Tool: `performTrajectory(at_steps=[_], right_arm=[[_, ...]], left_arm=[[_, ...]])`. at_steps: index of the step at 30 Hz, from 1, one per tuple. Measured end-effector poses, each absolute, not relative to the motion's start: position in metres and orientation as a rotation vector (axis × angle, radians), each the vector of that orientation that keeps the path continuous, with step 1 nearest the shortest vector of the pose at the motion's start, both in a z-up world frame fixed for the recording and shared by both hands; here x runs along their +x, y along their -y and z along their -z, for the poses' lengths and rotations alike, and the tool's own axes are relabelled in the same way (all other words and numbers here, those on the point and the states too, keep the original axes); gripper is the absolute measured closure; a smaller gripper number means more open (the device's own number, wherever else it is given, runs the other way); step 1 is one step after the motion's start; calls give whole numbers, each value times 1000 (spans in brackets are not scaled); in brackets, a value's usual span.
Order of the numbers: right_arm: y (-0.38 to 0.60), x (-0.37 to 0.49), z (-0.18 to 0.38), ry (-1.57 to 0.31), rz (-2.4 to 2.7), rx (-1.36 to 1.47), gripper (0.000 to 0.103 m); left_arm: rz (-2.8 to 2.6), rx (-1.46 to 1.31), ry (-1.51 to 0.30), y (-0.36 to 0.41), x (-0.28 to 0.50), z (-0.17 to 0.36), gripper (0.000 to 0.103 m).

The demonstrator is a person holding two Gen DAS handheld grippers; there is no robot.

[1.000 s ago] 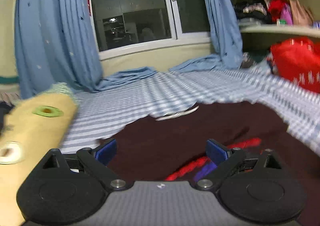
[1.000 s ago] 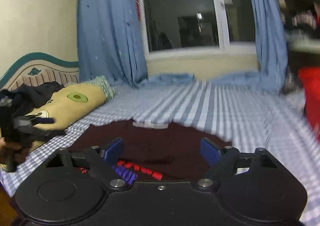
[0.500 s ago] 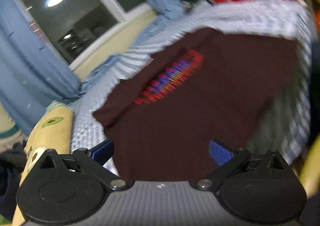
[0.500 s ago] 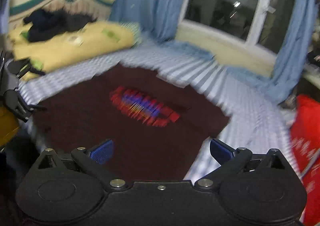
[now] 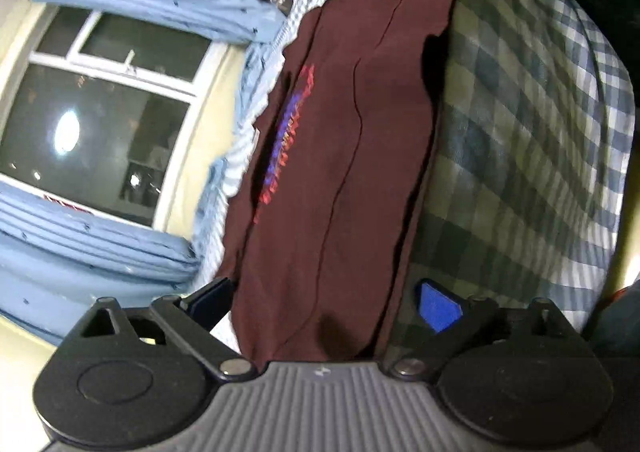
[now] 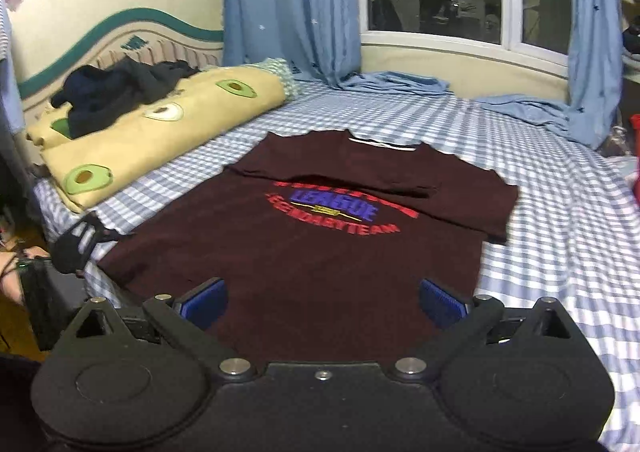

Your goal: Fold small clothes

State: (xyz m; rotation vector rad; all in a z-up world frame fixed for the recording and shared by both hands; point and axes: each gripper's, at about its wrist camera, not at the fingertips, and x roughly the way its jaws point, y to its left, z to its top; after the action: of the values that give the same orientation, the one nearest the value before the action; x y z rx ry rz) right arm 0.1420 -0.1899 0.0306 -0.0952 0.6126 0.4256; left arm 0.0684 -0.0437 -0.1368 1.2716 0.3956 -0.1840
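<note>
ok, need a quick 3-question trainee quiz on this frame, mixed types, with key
1. True or false: the right gripper is shut on the T-shirt.
2. What lies on the yellow blanket? A) red bag B) dark clothes C) pillow
3. Fill in: the purple word on the T-shirt's print reads ______.

Key: 1 false, its jaws stand open with only the shirt's hem between them; 2 B, the dark clothes; 3 LEAGUE.
</note>
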Motion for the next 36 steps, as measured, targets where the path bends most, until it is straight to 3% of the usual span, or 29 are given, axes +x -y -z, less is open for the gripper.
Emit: performTrajectory(at_steps=[11, 13, 15, 16, 17, 27, 32, 36], right_arm=[[211, 148, -14, -676, -398, -25, 1], [205, 149, -14, -678, -409, -41, 1], [202, 150, -15, -679, -413, -59, 1], [202, 150, -15, -678, -410, -68, 1], [201, 150, -16, -677, -407, -76, 1], [194, 142, -1, -658, -380, -267, 2], [149, 136, 32, -590, -410, -468, 18], [115, 135, 66, -557, -395, -654, 19]], left_arm=[[83, 1341, -259, 53, 75, 145, 3], [60, 1340, -228, 56, 81, 148, 8], [84, 1308, -246, 55, 87, 141, 34], [119, 1289, -278, 54, 93, 137, 70], [163, 1272, -320, 53, 97, 133, 98], [251, 1046, -364, 33, 126, 54, 99], [225, 969, -300, 33, 148, 22, 99], [209, 931, -275, 36, 165, 9, 99]])
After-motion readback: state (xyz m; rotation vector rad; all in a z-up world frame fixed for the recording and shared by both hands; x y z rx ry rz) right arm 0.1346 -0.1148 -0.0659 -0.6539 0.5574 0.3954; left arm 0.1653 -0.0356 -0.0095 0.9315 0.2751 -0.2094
